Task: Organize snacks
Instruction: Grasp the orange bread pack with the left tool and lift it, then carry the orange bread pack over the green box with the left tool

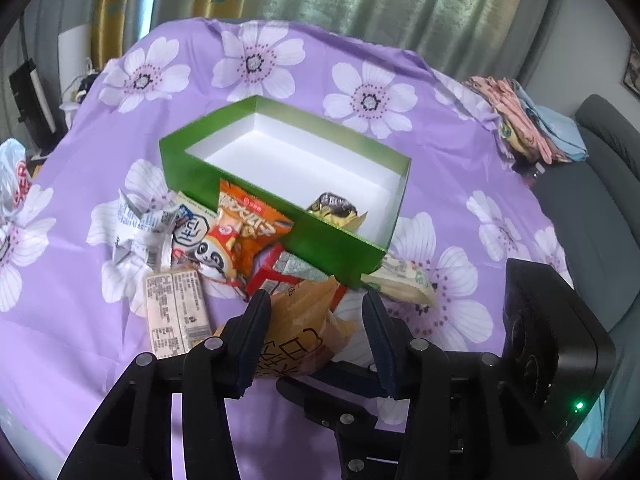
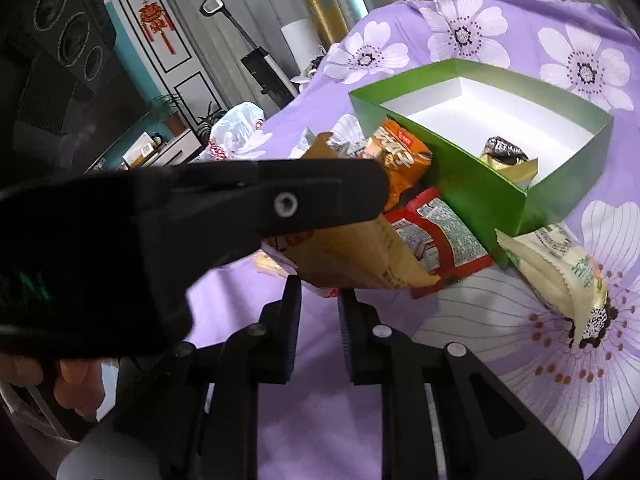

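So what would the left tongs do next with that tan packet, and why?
Probably close on it. The left tongs straddle the tan packet, but a gap shows beside one finger, so the grip looks unfinished. The green box just beyond holds one dark snack and has room.

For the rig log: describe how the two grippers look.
Both the left gripper and right gripper are matte black plastic with silver screws and ribbed dark-blue pads on the jaws. A black camera block beside the left one shows a green light.

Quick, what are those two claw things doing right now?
Left gripper: jaws around the tan packet; grip cannot be told.
Right gripper: open, holding nothing.
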`<state>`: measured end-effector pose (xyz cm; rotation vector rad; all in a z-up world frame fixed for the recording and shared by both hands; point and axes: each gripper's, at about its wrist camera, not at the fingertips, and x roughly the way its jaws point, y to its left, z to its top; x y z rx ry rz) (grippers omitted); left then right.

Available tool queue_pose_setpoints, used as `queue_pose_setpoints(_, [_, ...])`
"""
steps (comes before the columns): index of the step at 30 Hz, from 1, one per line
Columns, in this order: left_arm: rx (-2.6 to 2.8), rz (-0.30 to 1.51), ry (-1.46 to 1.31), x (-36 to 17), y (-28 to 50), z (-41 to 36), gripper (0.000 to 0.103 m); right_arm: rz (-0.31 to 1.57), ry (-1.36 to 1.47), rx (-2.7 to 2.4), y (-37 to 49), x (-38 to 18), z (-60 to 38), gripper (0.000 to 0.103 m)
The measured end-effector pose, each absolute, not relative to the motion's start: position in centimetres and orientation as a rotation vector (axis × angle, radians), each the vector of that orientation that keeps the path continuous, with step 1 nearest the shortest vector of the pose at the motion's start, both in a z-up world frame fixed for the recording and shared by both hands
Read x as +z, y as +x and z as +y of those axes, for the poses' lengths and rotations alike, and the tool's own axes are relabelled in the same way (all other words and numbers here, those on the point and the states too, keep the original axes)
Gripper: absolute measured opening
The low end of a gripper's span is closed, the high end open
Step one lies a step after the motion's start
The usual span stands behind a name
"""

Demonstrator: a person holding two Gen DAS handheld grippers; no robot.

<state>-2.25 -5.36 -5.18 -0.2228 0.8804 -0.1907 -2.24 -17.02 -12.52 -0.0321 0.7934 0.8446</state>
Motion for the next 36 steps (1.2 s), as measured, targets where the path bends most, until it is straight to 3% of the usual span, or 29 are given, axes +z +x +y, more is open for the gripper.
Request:
queue_pose_setpoints(15, [-0.276, 0.832, -0.244, -2.3, -2.2, -6.1, 0.048, 0.735, -0.007, 0.836, -2.2, -10.5, -18.0, 0.019])
queue_pose_setpoints(20, [-0.315, 0.818, -0.206, -1.8, -1.4, -7.6, 0.040, 0.640, -0.010, 0.851, -2.1, -7.5, -18.0, 0.015])
queue_pose_setpoints(24, [-0.355, 0.841, -0.268, -1.3, 0.8, -6.9, 0.039, 0.647, 0.016, 0.828, 0.0, -6.4, -17.5, 0.014])
queue_pose_setpoints(26, [-0.340, 0.825, -0.272, -1.1, 1.2, -6.1, 0.041, 0.654, -0.009, 0.814, 0.1, -6.3, -17.4, 0.018])
queue_pose_setpoints(27, [-0.338, 0.829, -0.282, -1.2, 1.3, -5.7, 0.048, 0.658, -0.008, 0.809, 0.2, -6.4, -17.7, 0.020])
queue_pose_setpoints(29, [-0.324, 0.850, -0.304, -1.9, 1.5, -4.6, 0.065, 0.692, 0.001, 0.783, 0.5, -7.0, -18.9, 0.039])
queue_pose_setpoints(30, [-0.304, 0.857, -0.293, -2.5, 1.5, -3.9, 0.073, 0.705, 0.014, 0.764, 0.6, -7.4, -19.7, 0.043])
queue_pose_setpoints(32, [-0.250, 0.875, -0.284, -3.4, 1.3, -3.0, 0.074, 0.733, 0.041, 0.749, 0.6, -8.5, -21.0, 0.056])
queue_pose_setpoints(36, [-0.222, 0.917, -0.346, -6.2, 1.2, -0.9, 0.076, 0.789, 0.048, 0.749, 0.5, -10.7, -21.4, 0.065])
